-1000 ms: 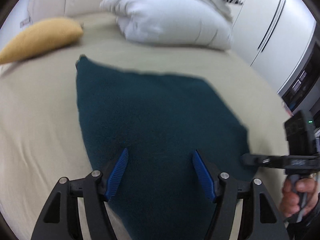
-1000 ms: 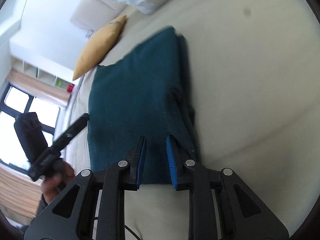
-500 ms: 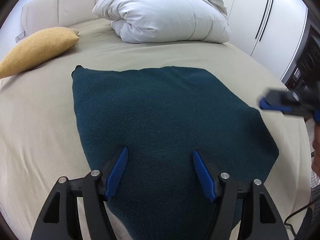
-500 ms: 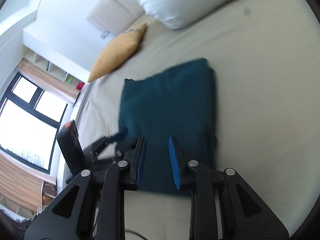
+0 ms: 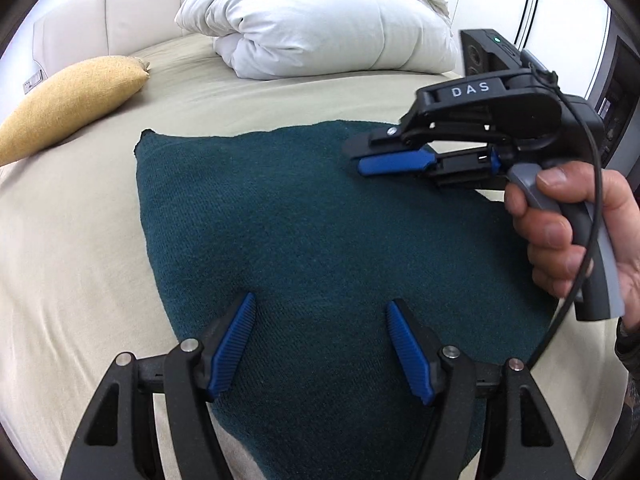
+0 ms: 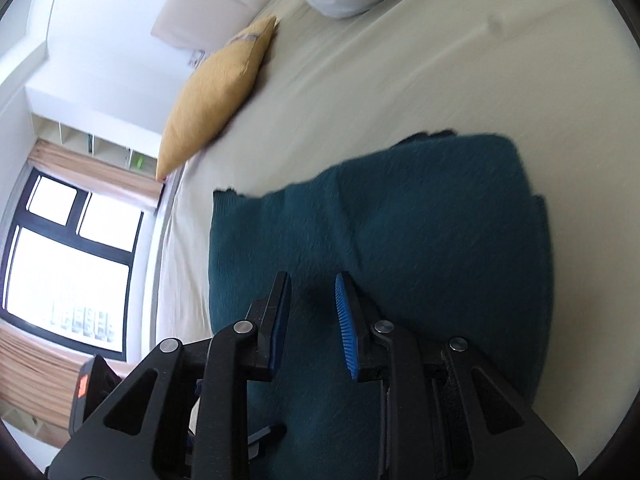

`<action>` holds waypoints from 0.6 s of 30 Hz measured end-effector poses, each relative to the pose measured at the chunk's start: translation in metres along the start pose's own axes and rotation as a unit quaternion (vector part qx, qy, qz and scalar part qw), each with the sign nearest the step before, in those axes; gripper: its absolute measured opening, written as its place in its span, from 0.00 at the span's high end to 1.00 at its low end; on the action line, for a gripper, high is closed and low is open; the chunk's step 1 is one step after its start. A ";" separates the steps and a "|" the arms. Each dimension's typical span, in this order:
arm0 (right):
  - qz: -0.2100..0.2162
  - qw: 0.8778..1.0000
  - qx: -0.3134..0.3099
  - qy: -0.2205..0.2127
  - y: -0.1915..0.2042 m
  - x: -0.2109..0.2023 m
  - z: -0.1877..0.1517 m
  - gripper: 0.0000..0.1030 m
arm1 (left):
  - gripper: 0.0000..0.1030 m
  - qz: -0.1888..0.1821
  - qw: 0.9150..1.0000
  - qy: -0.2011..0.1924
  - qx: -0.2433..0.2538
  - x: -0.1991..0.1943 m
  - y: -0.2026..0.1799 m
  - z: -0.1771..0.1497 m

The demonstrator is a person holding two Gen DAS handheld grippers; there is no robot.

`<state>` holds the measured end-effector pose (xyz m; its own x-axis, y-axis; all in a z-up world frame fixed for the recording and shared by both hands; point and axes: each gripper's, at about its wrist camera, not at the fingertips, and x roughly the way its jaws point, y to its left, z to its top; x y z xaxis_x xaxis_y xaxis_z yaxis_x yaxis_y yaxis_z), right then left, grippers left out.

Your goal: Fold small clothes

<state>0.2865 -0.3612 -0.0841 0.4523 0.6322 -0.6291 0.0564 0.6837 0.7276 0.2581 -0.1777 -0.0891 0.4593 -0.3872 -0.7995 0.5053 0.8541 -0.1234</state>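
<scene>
One teal knit garment (image 5: 320, 240) lies folded flat on the bed (image 5: 72, 248), so I have no loose edges. My left gripper (image 5: 320, 344) hangs spread above its near end; my right gripper (image 6: 310, 316) has just been narrowing, nothing pinched. Beyond: one mustard cushion (image 5: 68, 108), one white duvet (image 5: 320, 20).

From my left wrist view the folded cloth (image 5: 320, 232) lies flat on the bed (image 5: 72, 240) at the centre, with my left gripper (image 5: 320, 340) at 6 o'clock above its near part and my right gripper (image 5: 360, 162) at 2 o'clock above its far right part. The cushion (image 5: 68, 108) lies at 10 o'clock on the bed, apart from the cloth. The duvet (image 5: 320, 20) sits at 12 o'clock behind the cloth, before the headboard (image 5: 120, 20).
</scene>
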 end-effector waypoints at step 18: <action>-0.023 0.990 0.015 -0.140 0.009 -0.062 -0.114 0.49 | 0.33 -0.024 0.999 -0.024 -0.038 -0.026 0.010 0.002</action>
<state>0.1574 -0.3528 -0.0695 0.6771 0.4726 -0.5640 0.1062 0.6957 0.7104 0.2525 -0.1601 -0.0681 0.4710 -0.4421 -0.7633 0.4715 0.8575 -0.2058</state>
